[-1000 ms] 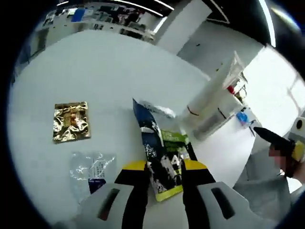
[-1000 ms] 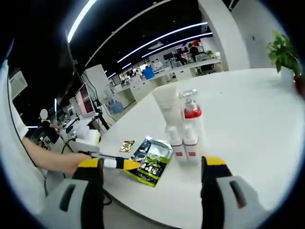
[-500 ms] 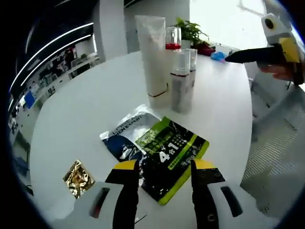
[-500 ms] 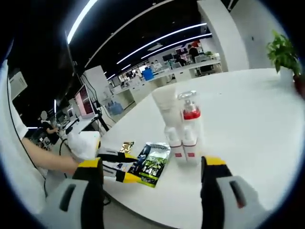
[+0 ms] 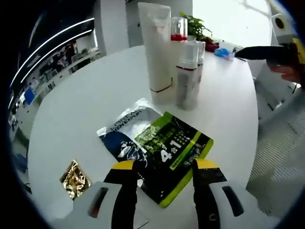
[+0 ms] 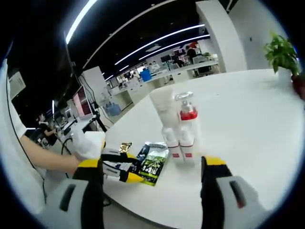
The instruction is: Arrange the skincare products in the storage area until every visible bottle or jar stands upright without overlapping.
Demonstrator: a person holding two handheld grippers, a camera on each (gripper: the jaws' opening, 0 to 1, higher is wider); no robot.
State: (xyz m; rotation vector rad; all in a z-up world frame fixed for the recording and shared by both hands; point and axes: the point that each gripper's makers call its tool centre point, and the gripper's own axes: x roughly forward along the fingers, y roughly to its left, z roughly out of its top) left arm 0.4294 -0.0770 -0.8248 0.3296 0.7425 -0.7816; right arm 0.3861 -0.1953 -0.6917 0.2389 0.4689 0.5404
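The left gripper (image 5: 162,168) hovers with its jaws apart over the near edge of two flat sachets: a green pack (image 5: 175,155) lying partly on top of a blue pack (image 5: 125,136). Nothing is between the jaws yet. That overlap is probably why the gripper is lined up here; separating the two looks like the step in hand.

Beyond the sachets, farther across the white counter (image 5: 86,95), the bottles stand upright in a tight cluster: a tall white tube (image 5: 157,52) on its cap, a clear spray bottle (image 5: 188,74) just beside it, and a red-collared pump bottle (image 5: 178,33) behind. Seen from the right gripper view, the cluster (image 6: 178,129) stands close together, and I cannot tell whether the bottles touch. They already meet the upright requirement.

A small gold sachet (image 5: 75,179) lies apart to the near left.

The right gripper (image 6: 152,174) is held wide open and empty, back from the counter's edge, seemingly waiting. No tray or box holds any of the products; they sit directly on the counter.
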